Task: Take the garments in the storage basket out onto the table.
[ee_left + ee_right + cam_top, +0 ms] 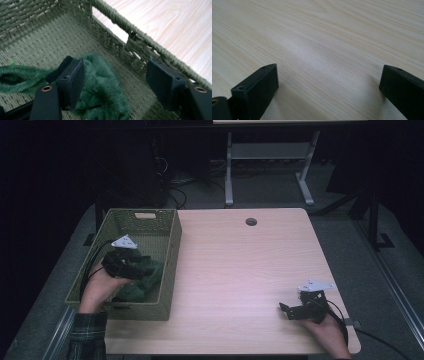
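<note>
The right gripper [295, 310] rests at about five o'clock on the table [240, 270], jaws wide over bare wood with nothing between them. At eight o'clock the left gripper [131, 265] is down inside the basket [172, 250], over the green cloth [102, 87], which lies bunched on the woven floor at the near end. Its jaws stand fairly wide; one pad [72, 80] touches the plush fold, the other sits clear beside the wall, so nothing is pinched (a grasp in the making, as I read it). The next move likely calls for getting the far pad onto the cloth and closing on a thick fold. The wall, with its handle slot [112, 25], crowds that far jaw. Farther off, at twelve o'clock, a cable hole [251, 222] marks the tabletop.
</note>
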Tool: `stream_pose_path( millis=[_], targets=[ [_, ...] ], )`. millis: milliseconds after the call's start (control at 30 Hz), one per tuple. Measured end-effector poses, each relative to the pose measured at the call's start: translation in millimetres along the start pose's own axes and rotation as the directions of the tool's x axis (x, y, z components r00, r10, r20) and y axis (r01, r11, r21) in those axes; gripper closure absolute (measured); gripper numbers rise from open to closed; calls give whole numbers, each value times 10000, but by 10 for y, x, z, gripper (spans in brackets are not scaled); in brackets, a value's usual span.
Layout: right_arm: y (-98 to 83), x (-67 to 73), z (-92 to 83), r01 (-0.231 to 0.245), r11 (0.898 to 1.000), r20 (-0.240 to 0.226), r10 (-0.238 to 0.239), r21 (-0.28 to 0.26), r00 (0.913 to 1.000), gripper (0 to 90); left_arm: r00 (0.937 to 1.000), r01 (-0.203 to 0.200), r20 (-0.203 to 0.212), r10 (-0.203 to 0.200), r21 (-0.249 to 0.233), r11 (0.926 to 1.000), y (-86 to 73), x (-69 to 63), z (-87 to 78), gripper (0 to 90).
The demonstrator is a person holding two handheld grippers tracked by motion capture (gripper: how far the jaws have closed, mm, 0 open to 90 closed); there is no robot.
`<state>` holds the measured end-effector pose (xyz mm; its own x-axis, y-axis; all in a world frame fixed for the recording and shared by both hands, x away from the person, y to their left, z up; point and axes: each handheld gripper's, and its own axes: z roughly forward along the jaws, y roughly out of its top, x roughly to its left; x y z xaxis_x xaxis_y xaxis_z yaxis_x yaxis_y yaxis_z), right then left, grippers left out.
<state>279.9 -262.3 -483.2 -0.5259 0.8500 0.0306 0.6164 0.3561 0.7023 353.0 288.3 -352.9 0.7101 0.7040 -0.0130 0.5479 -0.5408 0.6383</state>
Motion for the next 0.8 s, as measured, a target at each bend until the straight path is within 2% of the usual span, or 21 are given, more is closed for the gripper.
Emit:
stream_pose_path(
  millis=[300, 500, 667, 800],
  targets=[
    [0, 0, 0, 5, 10000, -1, -5, -5, 10000, 17, 9999, -59, -92, 66, 709, 9975, -57, 46, 137, 311],
    [0, 0, 1, 2, 10000, 0, -2, -7, 10000, 17, 10000, 11, -74, -4, 933, 9956, -95, 71, 194, 326],
    [0, 0, 0, 3, 10000, 0, -3, 0, 10000, 17, 10000, -35, 59, 28, 1264, 9920, -126, 90, 255, 355],
    [0, 0, 0, 5, 10000, 1, -5, -1, 10000, 17, 9998, 90, 163, -116, 1530, 9882, -155, 106, 298, 387]
  ],
)
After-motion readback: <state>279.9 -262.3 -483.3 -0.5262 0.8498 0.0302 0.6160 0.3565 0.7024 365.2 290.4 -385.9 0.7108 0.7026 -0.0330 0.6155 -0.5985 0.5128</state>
